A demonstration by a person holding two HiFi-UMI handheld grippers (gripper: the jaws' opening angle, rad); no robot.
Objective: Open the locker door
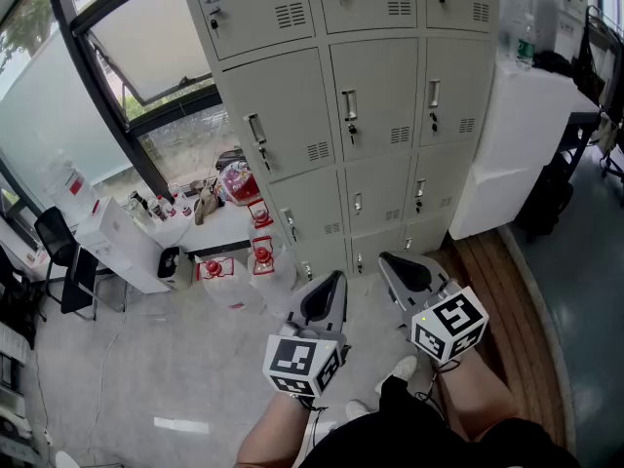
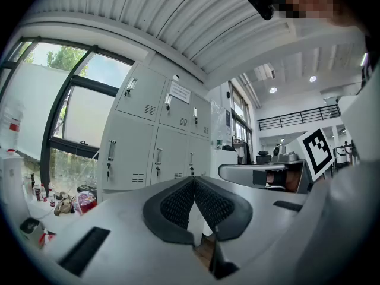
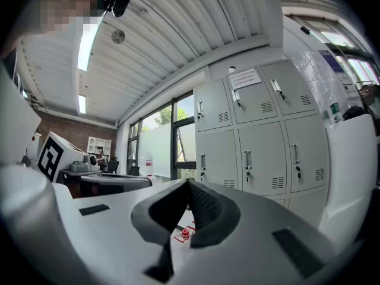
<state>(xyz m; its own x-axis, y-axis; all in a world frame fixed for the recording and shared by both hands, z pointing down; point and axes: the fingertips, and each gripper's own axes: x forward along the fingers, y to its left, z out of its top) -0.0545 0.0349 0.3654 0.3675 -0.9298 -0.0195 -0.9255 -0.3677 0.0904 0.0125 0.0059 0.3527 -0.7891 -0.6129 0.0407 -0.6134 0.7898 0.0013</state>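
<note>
Head view is filled at twelve o'clock by a bank of grey lockers [image 1: 351, 115], every door of which is seen shut, each with an upright handle [image 1: 349, 104] near its left edge and a key hanging just below. The left gripper [image 1: 334, 283] and right gripper [image 1: 390, 263] are held low at six o'clock, side by side above the person's knees, well apart from the lockers and pointed toward them. In the left gripper view the pads are seen pressed together at the tips [image 2: 193, 181] with nothing between them, and the same clenched, empty state is shown for the right gripper [image 3: 189, 184]. This carrying posture is judged to suit an approach, as no door has been reached yet. Since the handles are set at the left edges, the hinges are presumed to lie on the right, so a pull from the handle side is likely called for. Bottles and red lanterns [image 1: 258, 232] are left on the floor at ten o'clock, beside the lowest doors.
</note>
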